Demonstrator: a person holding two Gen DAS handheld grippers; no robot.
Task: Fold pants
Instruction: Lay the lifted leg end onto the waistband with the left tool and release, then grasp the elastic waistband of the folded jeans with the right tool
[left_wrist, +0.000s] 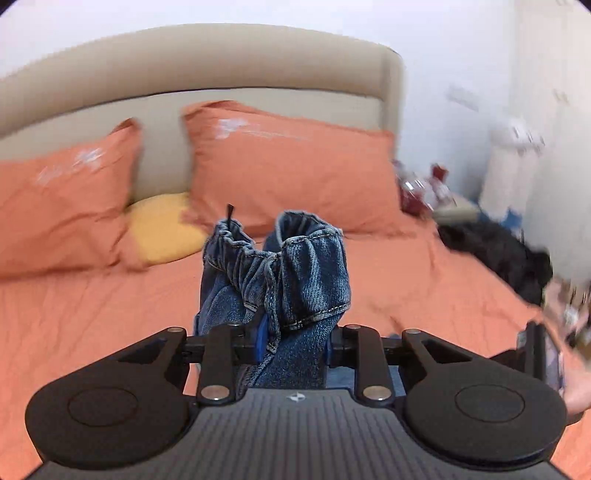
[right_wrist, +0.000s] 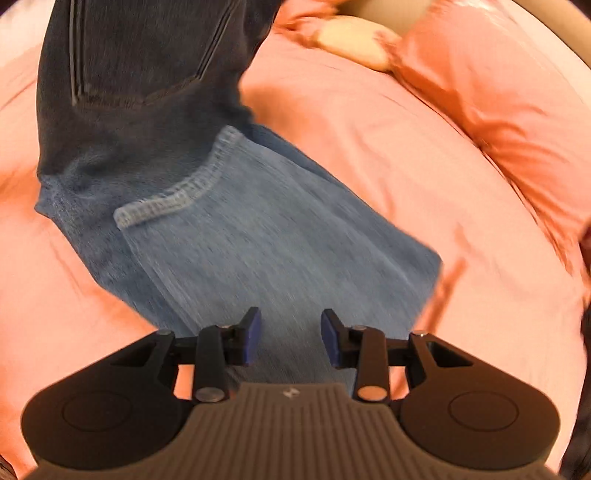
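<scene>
While the left gripper (left_wrist: 291, 343) is clamped on a bunched-up part of the blue denim pants (left_wrist: 295, 273), the stretchy waistband sticks up between its blue pads (left_wrist: 261, 334). That end of the pants is lifted above the orange bed sheet (left_wrist: 92, 314), toward the head of the bed, where two orange pillows (left_wrist: 291, 173) and a small yellow cushion (left_wrist: 162, 229) lie.

From the right wrist view, the rest of the pants (right_wrist: 258, 229) hangs down from the top left and spreads over the middle of the orange sheet (right_wrist: 424, 166). The right gripper (right_wrist: 291, 341) hovers over the lighter blue cloth with its jaws apart, and nothing is pinched between them. Both pictures are blurry, so small creases are hard to see.

What could go wrong? Only one gripper holds the pants. The denim looks heavy and the grip is on a thick bunch, so the cloth could slip out if the lift is quick. With only one end held, the pants may twist and land in a heap. The right gripper may pinch the sheet along with the denim if it closes too low. A dark fluffy thing (left_wrist: 495, 254) lies near the right edge of the bed, and the swinging cloth could brush it.
</scene>
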